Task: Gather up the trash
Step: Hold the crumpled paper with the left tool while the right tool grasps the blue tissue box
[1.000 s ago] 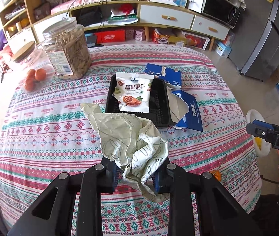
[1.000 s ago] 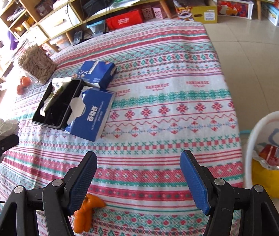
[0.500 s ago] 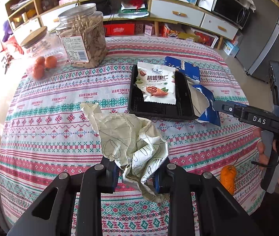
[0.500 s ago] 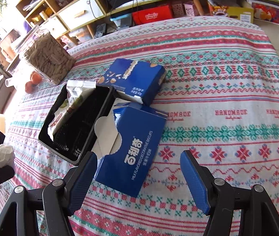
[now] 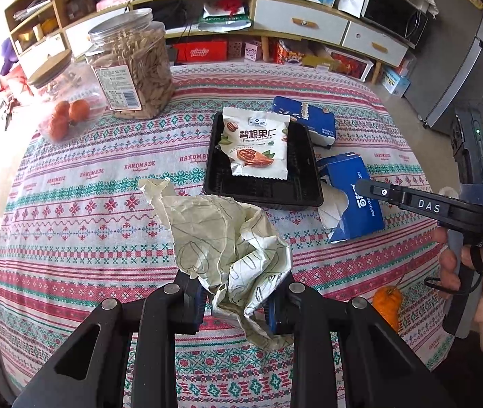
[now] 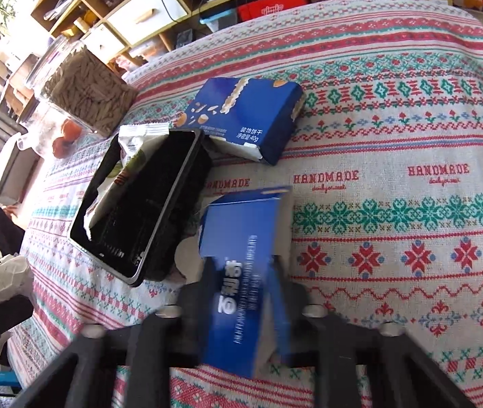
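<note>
R gripper (image 6: 241,292) is just finishing closing on the torn blue biscuit box (image 6: 245,272), jaws pinching its near end; box is still lying on the table (image 6: 411,142), w/ its open flap facing the far side. It's sitting touching the black tray (image 6: 139,210), about mid-table toward the right edge. L gripper (image 5: 238,302) is clamping a crumpled sheet of pale paper (image 5: 221,238), holding it over the near edge of the table.

Working outward: the tray is carrying a white pecan packet (image 5: 258,146), lying flat inside. Just beyond the tray, a second blue box (image 6: 245,119) is lying on its side, touching the tray's far corner. Near the right edge, beside the person's hand (image 5: 479,272), a scrap of orange peel (image 5: 387,306) is resting on the cloth. At the far-left corner a seed jar (image 5: 132,71) and a lidded jar w/ small orange fruit (image 5: 64,102) are standing; prob. not trash.

Progress, as I'm judging it: early-to-mid. Two pieces are getting gripped but neither is binned yet; no bin showing in either view now. Still left: packet, tray, second box, peel.
</note>
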{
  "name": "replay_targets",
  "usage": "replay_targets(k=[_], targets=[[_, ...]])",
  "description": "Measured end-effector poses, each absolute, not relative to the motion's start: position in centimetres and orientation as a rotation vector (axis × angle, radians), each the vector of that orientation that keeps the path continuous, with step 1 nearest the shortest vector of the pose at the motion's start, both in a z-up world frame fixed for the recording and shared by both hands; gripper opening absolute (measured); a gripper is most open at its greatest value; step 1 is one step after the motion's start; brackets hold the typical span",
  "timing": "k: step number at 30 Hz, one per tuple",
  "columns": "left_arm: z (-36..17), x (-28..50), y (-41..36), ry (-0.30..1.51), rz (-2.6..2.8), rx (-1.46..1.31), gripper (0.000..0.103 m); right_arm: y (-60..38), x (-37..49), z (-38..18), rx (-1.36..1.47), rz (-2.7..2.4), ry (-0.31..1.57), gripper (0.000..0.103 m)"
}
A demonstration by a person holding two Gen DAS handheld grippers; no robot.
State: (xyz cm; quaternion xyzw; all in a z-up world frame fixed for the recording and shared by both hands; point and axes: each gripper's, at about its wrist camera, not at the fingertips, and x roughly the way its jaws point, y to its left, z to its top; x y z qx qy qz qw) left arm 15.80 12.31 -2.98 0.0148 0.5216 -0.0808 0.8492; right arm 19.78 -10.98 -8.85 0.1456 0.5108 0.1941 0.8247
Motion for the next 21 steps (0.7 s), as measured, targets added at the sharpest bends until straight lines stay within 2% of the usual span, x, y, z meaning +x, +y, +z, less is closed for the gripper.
replay_targets(k=[12, 17, 19, 20, 21], targets=[[-1.5, 14.3, 8.0, 1.057, -0.245, 0.041, 0.028, -14.9, 15.3, -3.9, 0.211, 0.369, 1.025, 0.007], [-1.3, 13.8, 6.2, 1.048, -0.274, 0.047, 0.028, -16.7, 14.0, -3.4, 0.208, 0.336, 1.029, 0.010], [-1.4, 13.7, 5.7, 1.050, -0.278, 0.053, 0.028, -17.5, 13.7, -3.9, 0.235, 0.303, 1.052, 0.026], [-1.5, 13.7, 5.5, 1.051, -0.278, 0.056, 0.028, -17.9, 13.7, -4.2, 0.241, 0.280, 1.064, 0.053], [-1.6, 13.7, 5.5, 1.053, -0.278, 0.058, 0.028, -18.0, 13.7, -4.4, 0.247, 0.258, 1.067, 0.068]])
